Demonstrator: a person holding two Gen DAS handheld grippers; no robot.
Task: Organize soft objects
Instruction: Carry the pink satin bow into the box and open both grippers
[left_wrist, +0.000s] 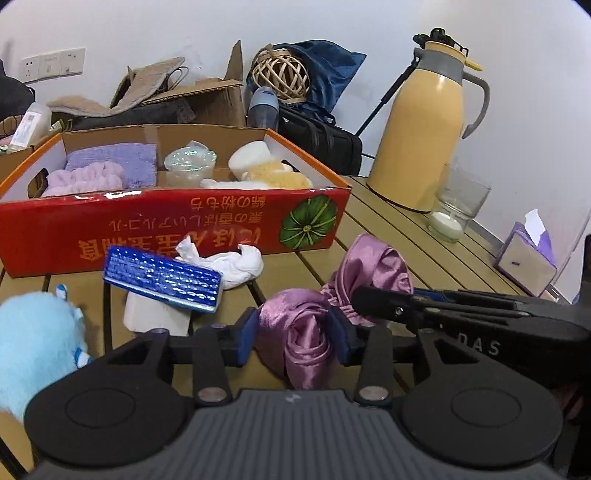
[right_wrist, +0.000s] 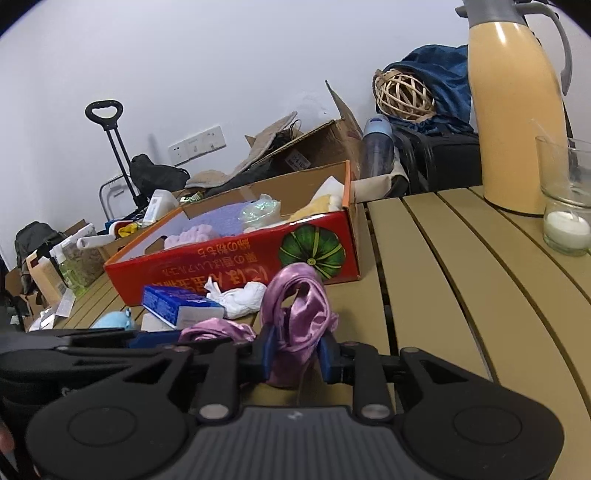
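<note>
A pink satin cloth (left_wrist: 376, 266) lies bunched on the slatted table (left_wrist: 399, 236) in front of a red cardboard box (left_wrist: 166, 225). My left gripper (left_wrist: 295, 334) is shut on its nearer fold, the blue pads pressing both sides. My right gripper (right_wrist: 297, 350) is shut on the other, upright fold of the pink satin cloth (right_wrist: 303, 295); its black fingers (left_wrist: 391, 306) reach in from the right in the left wrist view. The box holds a purple towel (left_wrist: 118, 162), a pink headband (left_wrist: 85, 179) and a yellow sponge (left_wrist: 277, 175). A white cloth (left_wrist: 236, 266) and a light blue plush (left_wrist: 33, 343) lie on the table.
A blue tissue pack (left_wrist: 162, 280) rests on a white block left of the satin. A yellow thermos (left_wrist: 424, 136), a glass with a candle (left_wrist: 454, 206) and a purple tissue box (left_wrist: 524, 258) stand to the right. Cartons and bags crowd the back.
</note>
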